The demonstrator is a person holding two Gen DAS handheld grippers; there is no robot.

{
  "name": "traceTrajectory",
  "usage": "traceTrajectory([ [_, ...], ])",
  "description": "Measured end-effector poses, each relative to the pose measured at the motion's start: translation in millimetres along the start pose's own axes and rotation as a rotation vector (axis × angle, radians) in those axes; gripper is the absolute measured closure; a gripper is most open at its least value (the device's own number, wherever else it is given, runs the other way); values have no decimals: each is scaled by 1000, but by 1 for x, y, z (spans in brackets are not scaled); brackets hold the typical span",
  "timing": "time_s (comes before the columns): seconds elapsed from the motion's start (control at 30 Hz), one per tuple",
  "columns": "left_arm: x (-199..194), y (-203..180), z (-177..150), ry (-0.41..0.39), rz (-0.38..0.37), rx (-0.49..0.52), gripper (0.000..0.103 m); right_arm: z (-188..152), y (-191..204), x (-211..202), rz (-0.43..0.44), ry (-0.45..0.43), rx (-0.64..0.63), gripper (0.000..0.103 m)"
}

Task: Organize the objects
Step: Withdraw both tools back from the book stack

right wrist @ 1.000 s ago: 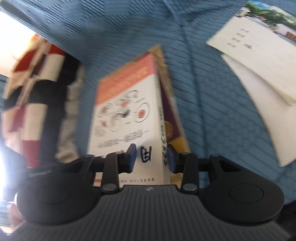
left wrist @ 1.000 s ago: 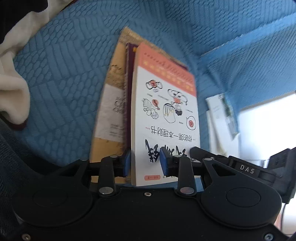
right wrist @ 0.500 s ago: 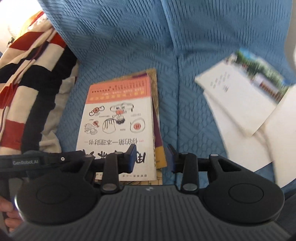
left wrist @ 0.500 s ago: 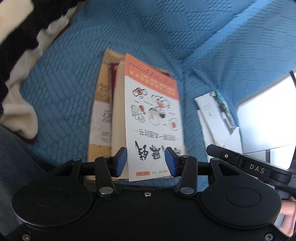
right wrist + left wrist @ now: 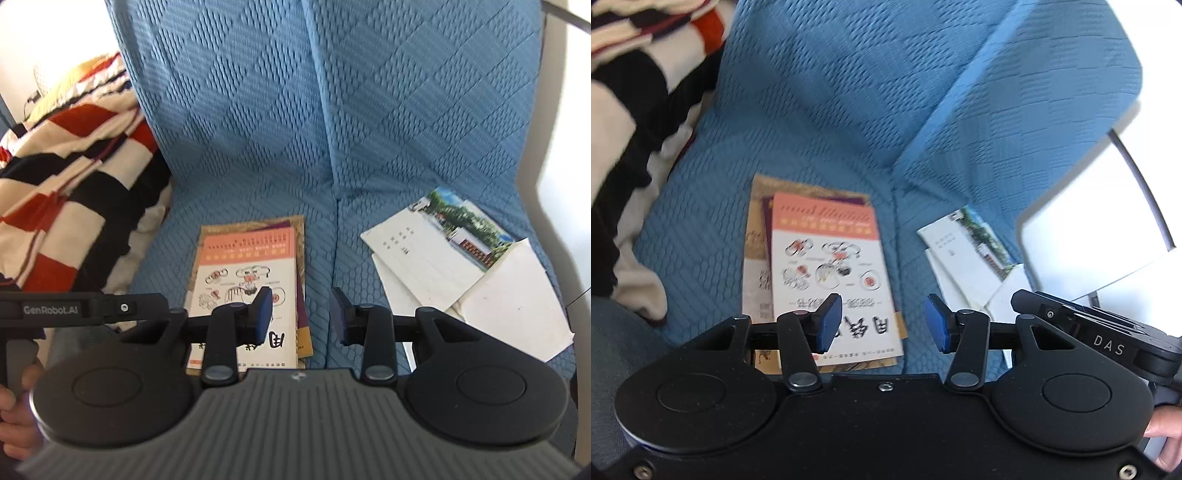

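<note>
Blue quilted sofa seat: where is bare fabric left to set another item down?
Bare fabric lies between the stack of books topped by an orange-and-white cover and the loose white papers with a photo booklet, along the seat seam. More runs behind both piles to the blue quilted sofa backrest. The left side is crowded by the red, black and white striped blanket.

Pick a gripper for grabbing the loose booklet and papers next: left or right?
Right, probably. The right gripper is open and empty, with the photo-cover booklet and white sheets just beyond its right finger. The left gripper, also open, faces the book stack.
</note>
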State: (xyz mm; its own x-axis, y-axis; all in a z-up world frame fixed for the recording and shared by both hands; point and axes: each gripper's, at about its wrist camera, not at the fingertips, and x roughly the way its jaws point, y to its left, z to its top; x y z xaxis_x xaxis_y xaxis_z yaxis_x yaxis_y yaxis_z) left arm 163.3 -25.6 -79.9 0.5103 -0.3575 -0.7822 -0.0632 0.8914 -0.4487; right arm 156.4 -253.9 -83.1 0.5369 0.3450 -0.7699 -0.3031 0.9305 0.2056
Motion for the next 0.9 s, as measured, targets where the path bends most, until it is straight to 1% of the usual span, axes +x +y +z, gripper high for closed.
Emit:
traceTrajectory([
  [0.2, -31, -28, -7, -68, -21, 68, 55, -10, 0, -42, -6, -69, 16, 66],
  [0.4, -53, -57, -22, -111, -40, 134, 54, -24, 1, -79, -20, -128, 26, 66],
  [0.57, -67, -75, -37, -127, -70, 171, 53, -39, 0, -98, -32, -153, 41, 66],
  [0.7, -78, -89, -51, -142, -71, 208, 52, -51, -1, -114, -46, -187, 46, 66],
  [0.77, -83, -95, -58, -151, -76, 223, 49, -57, -2, -120, -56, -190, 50, 66],
  [0.9, -90, -104, -71, -152, -110, 244, 46, -68, -3, -131, -73, -193, 59, 66],
])
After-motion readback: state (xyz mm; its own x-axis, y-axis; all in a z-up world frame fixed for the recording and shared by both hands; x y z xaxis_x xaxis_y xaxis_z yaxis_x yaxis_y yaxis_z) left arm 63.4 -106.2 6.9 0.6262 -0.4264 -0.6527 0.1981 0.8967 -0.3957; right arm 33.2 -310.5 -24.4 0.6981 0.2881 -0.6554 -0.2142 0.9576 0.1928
